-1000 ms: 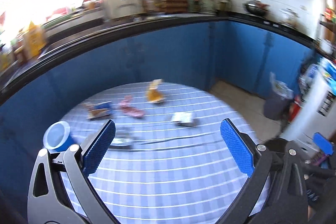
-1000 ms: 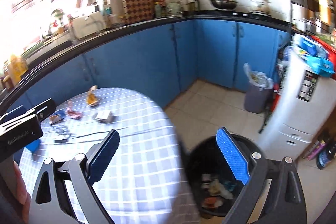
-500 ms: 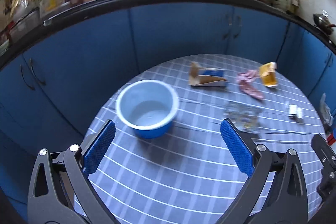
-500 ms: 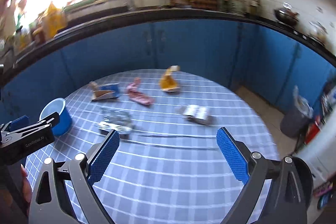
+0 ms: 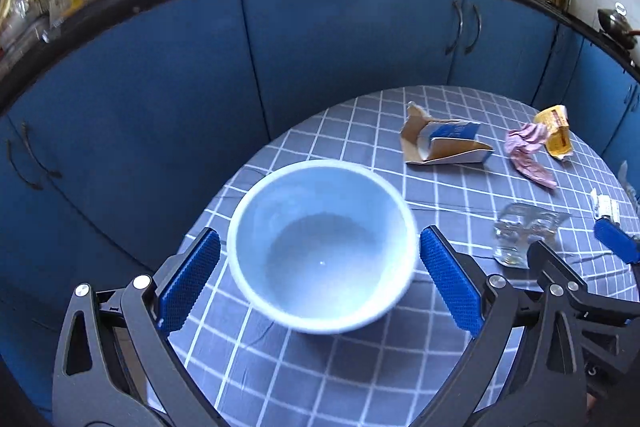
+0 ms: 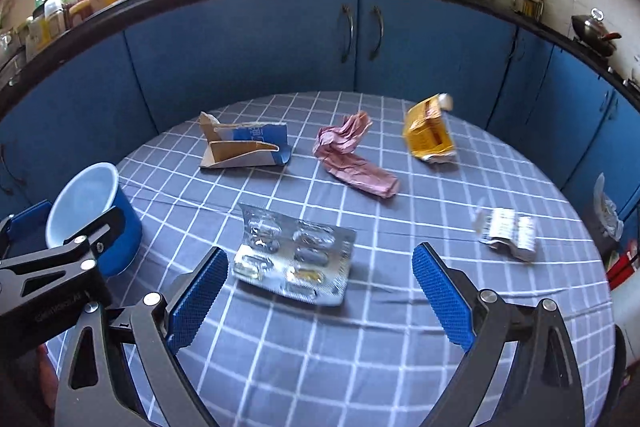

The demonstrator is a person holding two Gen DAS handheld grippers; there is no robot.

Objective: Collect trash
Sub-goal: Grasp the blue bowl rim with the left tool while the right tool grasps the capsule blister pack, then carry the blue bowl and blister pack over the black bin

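**Both grippers spread wide over the table**

My left gripper gapes around the blue bowl, pads clear of its rim. My right gripper gapes empty just short of the blister pack. Beyond the pack lie a torn carton, pink wrapper and yellow packet.

We can't read the print on the small white packet off to the right gripper's right, it's smeared. The left gripper blocks part of the blue bowl.
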